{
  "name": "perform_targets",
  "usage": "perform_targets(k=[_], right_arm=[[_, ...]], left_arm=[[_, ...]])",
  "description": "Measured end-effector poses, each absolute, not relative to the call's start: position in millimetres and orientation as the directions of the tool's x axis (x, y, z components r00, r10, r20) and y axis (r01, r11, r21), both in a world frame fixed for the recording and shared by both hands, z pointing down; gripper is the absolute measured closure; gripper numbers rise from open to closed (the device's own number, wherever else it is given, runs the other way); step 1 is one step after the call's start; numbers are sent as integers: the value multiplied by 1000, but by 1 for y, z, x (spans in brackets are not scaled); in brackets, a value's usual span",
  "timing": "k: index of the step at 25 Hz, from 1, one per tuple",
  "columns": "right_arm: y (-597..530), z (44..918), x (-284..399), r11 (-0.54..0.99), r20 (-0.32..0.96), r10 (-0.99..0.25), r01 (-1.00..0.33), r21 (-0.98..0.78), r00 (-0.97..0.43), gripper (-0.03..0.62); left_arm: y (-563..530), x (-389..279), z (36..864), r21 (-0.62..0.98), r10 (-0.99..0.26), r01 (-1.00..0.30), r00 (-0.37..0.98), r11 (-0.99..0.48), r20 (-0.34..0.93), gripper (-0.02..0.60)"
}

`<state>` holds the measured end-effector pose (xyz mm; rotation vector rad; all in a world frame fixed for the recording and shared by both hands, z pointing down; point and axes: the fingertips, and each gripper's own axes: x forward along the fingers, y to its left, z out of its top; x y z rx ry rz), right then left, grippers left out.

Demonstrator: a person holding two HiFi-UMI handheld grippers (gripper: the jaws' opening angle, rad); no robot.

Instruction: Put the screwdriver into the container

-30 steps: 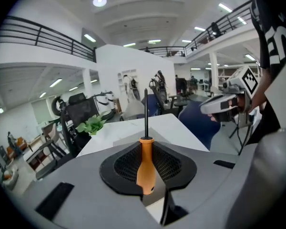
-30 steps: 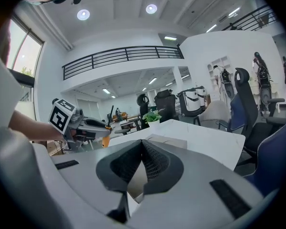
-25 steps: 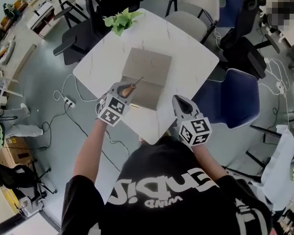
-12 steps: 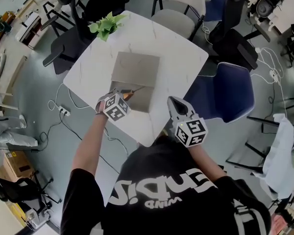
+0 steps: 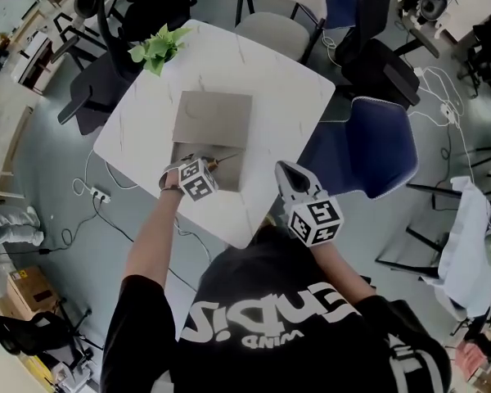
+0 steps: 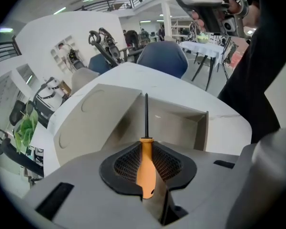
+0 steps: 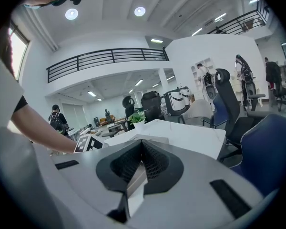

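The left hand-held gripper (image 5: 206, 164) sits at the near edge of the open container (image 5: 229, 173), left of centre in the head view. Its jaws are clamped on the orange handle of the screwdriver (image 5: 221, 162). In the left gripper view, the screwdriver (image 6: 145, 168) stands in the lower middle of the frame, pinched between the black ribbed pads (image 6: 169, 163). Its dark shaft points straight up and out over the hollow of the container (image 6: 181, 128). The tip reaches towards the far wall, and I cannot tell whether it touches anything. The container's flat lid (image 6: 93, 120) lies folded back, filling the left of that frame.

The container rests on a white marble-look bench (image 5: 270, 72) in the upper middle of the head view. A green potted plant (image 5: 158, 46) stands at the bench's far corner, upper left.

The right hand-held gripper (image 5: 288, 174) hangs just off the bench's near edge, right of centre and well apart from the container. In the right gripper view, this hand-held gripper (image 7: 142, 144) has its jaws pressed together with nothing between them. A blue chair (image 5: 368, 150) stands at the right of the head view.
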<state>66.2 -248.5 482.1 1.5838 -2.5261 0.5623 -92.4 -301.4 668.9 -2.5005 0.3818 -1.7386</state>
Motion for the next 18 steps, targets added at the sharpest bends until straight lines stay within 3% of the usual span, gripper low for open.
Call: perform_targets(k=[7, 18], right_arm=[[-250, 487, 72, 366, 295, -852, -896, -252, -432, 582], [-255, 489, 69, 369, 305, -847, -894, -253, -435, 582]], left_arm=[[-311, -92, 680, -174, -239, -216, 328, -961, 914, 503], [-311, -87, 686, -169, -222, -192, 305, -967, 926, 499]])
